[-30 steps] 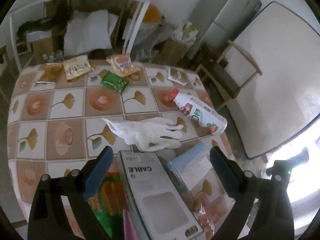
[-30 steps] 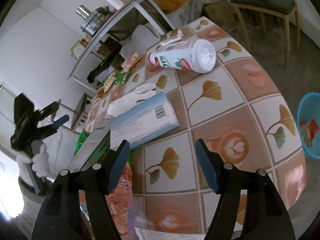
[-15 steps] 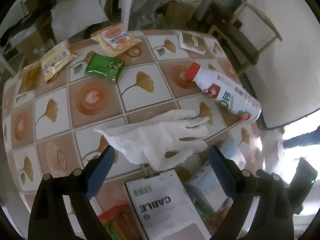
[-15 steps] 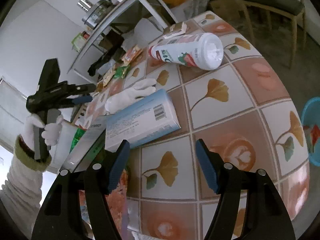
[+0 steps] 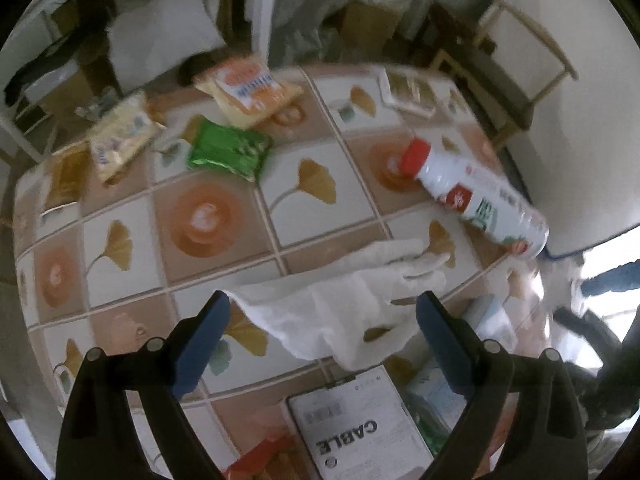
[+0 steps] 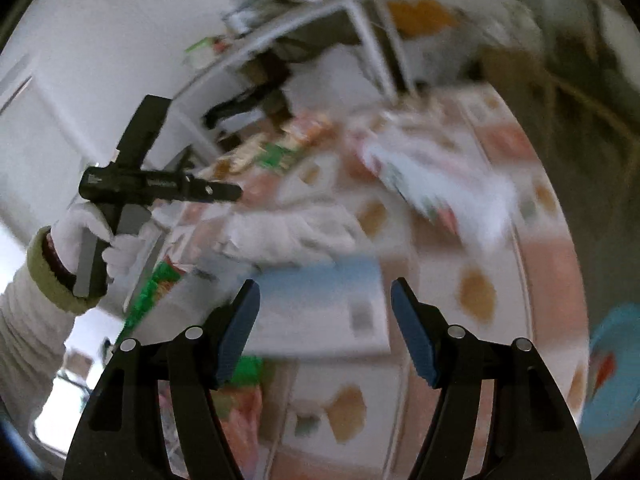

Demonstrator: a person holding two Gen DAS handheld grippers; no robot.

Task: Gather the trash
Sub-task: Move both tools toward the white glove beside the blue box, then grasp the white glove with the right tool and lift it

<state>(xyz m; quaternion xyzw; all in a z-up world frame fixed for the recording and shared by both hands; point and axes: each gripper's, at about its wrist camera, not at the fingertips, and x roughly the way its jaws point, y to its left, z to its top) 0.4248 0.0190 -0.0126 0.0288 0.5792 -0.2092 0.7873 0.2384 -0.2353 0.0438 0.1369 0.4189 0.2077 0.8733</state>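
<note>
A white glove (image 5: 344,304) lies on the tiled table (image 5: 120,280). My left gripper (image 5: 320,330) is open above it, its jaws on either side of the cuff. A white bottle with a red cap (image 5: 476,200) lies to the right. A green wrapper (image 5: 228,152) and other snack packets (image 5: 248,88) lie at the far side. My right gripper (image 6: 325,320) is open over a light blue box (image 6: 320,308). The right wrist view is blurred; it shows the glove (image 6: 288,232), the bottle (image 6: 436,184) and the left gripper's handle held in a gloved hand (image 6: 132,188).
A grey box marked CABLE (image 5: 360,428) lies at the near edge beside orange and green packets. A blue bin (image 6: 612,364) stands on the floor right of the table. A white shelf frame (image 5: 264,12) and a chair (image 5: 520,60) stand beyond the table.
My left gripper has moved forward over the table, so the glove is now between its jaws. My right gripper has swung forward over the blue box; its view is now blurred.
</note>
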